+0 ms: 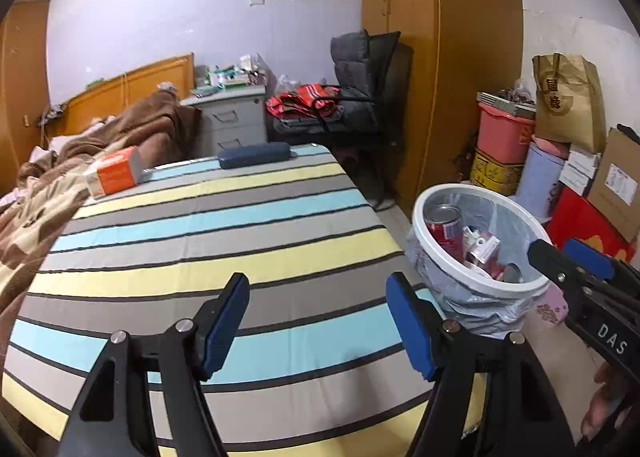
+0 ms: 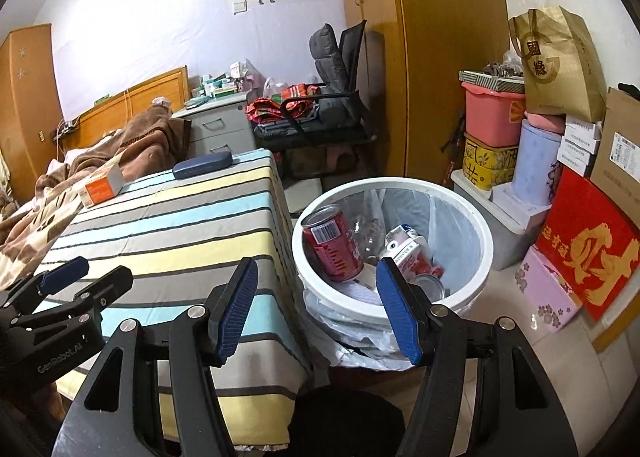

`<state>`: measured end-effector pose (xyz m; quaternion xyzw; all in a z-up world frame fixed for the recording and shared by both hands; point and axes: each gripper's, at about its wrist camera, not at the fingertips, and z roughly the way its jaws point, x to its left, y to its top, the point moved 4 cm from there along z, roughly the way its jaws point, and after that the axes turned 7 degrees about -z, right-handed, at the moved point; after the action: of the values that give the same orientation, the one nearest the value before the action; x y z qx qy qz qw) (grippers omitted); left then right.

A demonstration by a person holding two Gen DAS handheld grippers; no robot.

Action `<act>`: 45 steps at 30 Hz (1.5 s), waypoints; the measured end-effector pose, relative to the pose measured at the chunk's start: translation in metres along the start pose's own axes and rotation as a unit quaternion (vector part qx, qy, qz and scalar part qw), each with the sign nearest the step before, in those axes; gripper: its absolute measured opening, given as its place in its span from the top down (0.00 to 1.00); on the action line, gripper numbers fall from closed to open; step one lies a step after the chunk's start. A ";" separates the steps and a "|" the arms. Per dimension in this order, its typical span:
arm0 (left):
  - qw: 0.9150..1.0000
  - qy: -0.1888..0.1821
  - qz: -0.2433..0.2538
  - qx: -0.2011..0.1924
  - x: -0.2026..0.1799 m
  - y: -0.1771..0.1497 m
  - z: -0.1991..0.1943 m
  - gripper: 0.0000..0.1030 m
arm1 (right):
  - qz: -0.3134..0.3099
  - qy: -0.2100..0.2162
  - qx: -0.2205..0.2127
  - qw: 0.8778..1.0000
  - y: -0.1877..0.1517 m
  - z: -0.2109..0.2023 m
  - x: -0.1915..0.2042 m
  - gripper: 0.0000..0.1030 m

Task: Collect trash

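- Looking from the left wrist, the left tool hangs over the striped bed, near its front edge, with the jaws standing wide and nothing between the blue pads.
- An orange box lies at the far left edge of the striped sheet, touching the brown blanket.
- A dark blue case lies at the far edge of the bed, near the far right corner.
- The white trash bin stands on the floor just beside the right edge of the bed; it has a clear bag as liner.
- Inside the bin there is a red can and a small carton.
- The right tool comes in from the right side, its tips at the near rim of the bin.

- Looking from the right wrist, the right tool is above the gap between the bed corner and the trash bin, jaws wide, holding nothing.
- The red can leans on the left inner wall of the bin, and the carton lies beside it; a second can end shows near the bottom.
- The orange box and the dark blue case are at the far edge of the bed.
- The left tool shows at the left over the striped sheet; its jaws are apart and empty.
- Boxes, a pink tub and a brown paper bag are stacked against the wall right of the bin.
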<state>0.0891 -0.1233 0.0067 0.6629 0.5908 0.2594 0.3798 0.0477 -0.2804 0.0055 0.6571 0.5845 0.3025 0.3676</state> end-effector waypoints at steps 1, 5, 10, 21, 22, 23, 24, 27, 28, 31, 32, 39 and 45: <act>1.000 0.000 0.000 -0.001 0.000 0.000 -0.001 0.29 | 0.001 -0.001 0.000 1.000 0.000 -0.001 0.000 0.39; 1.000 -0.001 0.006 -0.006 -0.005 0.000 -0.003 0.29 | 0.009 -0.005 0.000 1.000 -0.003 -0.003 0.000 0.39; 1.000 -0.006 0.011 -0.007 -0.009 -0.002 -0.004 0.29 | 0.017 -0.009 0.002 1.000 -0.005 -0.003 -0.001 0.39; 1.000 -0.009 0.015 -0.009 -0.014 -0.001 -0.005 0.29 | 0.021 -0.016 0.000 1.000 -0.006 -0.005 -0.001 0.39; 1.000 -0.010 0.015 -0.010 -0.014 -0.001 -0.005 0.29 | 0.021 -0.017 0.000 1.000 -0.006 -0.005 -0.001 0.39; 1.000 -0.010 0.015 -0.010 -0.015 -0.002 -0.006 0.29 | 0.021 -0.018 0.000 1.000 -0.006 -0.005 -0.001 0.39; 1.000 -0.012 0.016 -0.009 -0.015 -0.002 -0.005 0.29 | 0.022 -0.019 0.000 1.000 -0.006 -0.005 -0.001 0.39; 1.000 -0.013 0.015 -0.008 -0.015 -0.002 -0.006 0.29 | 0.023 -0.021 0.000 1.000 -0.006 -0.006 -0.002 0.39; 1.000 -0.012 0.014 -0.009 -0.016 -0.002 -0.007 0.29 | 0.023 -0.022 0.000 0.999 -0.006 -0.007 -0.002 0.39; 1.000 -0.013 0.014 -0.010 -0.015 -0.002 -0.007 0.29 | 0.023 -0.024 -0.002 0.999 -0.005 -0.009 -0.003 0.39; 1.000 -0.014 0.014 -0.010 -0.015 -0.002 -0.008 0.29 | 0.023 -0.025 -0.002 0.999 -0.006 -0.009 -0.003 0.39; 1.000 -0.015 0.014 -0.010 -0.016 -0.002 -0.008 0.29 | 0.020 -0.025 -0.004 0.999 -0.004 -0.011 -0.002 0.39; 1.000 -0.016 0.013 -0.010 -0.015 -0.002 -0.009 0.29 | 0.017 -0.024 -0.004 1.000 -0.004 -0.012 -0.001 0.39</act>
<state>0.0777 -0.1362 0.0118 0.6708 0.5734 0.2593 0.3924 0.0357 -0.2794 0.0085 0.6725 0.5630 0.2947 0.3793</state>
